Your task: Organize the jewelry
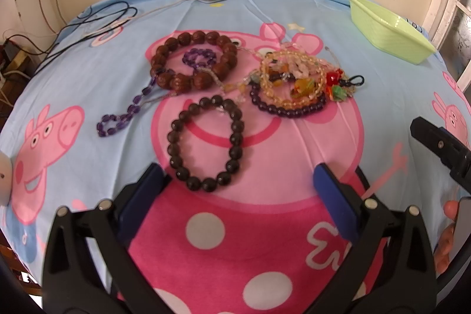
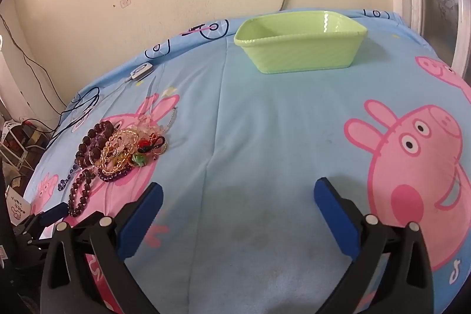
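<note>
The surface, a desk or a bed (which cannot be told), is covered by a blue cartoon-pig sheet [image 2: 265,137] on which everything rests. A pale green basket [image 2: 300,49] is set at the far right near the wall; no jewelry is seen in it, and it is judged to be the receptacle into which the pieces are to be sorted. The right gripper [image 2: 238,196] is held with its jaws spread wide and nothing between them, above bare sheet in front of the basket, presumably in readiness. The left gripper [image 1: 238,178] is likewise released, its jaws wide and pointed down toward the jewelry, which lies in a loose group at the centre-left of the sheet, well apart from the basket. Nearest that gripper, a dark bead bracelet [image 1: 206,143] lies flat and alone, its near edge just beside the left pad, so it is judged the likeliest first pick. Farther off, a brown bead bracelet [image 1: 191,61] overlaps a purple bead strand [image 1: 129,111]. To its right, a tangled heap of amber and purple beads [image 1: 294,84] is piled; separation is likely to be needed there.
</note>
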Available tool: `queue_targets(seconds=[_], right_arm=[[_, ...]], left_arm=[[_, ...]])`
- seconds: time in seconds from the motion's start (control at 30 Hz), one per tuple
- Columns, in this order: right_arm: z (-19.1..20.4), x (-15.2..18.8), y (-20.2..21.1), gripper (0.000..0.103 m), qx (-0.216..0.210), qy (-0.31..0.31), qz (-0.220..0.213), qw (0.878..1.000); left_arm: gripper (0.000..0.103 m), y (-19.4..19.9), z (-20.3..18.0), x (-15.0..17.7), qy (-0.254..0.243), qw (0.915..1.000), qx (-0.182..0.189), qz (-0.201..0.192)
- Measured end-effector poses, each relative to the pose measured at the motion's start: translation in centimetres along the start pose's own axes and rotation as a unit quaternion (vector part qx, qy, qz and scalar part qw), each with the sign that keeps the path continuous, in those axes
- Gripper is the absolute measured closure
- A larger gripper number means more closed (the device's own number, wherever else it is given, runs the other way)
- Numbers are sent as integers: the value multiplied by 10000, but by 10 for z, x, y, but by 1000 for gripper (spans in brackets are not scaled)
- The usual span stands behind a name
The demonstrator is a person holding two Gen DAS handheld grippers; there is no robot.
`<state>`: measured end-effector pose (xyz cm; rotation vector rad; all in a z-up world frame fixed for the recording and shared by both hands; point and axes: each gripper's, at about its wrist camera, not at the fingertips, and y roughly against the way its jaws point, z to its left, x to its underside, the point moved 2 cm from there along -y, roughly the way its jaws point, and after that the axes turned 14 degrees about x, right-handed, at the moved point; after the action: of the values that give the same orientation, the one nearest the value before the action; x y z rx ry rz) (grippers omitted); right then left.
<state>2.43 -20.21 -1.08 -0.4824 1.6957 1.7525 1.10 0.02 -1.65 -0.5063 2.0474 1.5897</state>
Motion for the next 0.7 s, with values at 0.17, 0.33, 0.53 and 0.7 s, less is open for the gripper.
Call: queue_targets(seconds=[0.17, 0.33, 0.53, 0.7], right_arm=[[0, 1, 0, 19, 4, 2, -7, 10000], [0, 1, -1, 19, 28, 12, -7, 10000], [0, 1, 9, 20, -85, -28, -156, 9998], [32, -16, 38, 50, -312, 648, -765, 9945]], left_arm=[[6, 0, 0, 0, -2, 10000, -1, 5], [6, 1, 3, 0, -121, 9998, 150, 46], [9, 65, 33, -3, -492, 9922, 105, -1138], [9, 99, 83, -15, -492, 9873, -89, -1508]])
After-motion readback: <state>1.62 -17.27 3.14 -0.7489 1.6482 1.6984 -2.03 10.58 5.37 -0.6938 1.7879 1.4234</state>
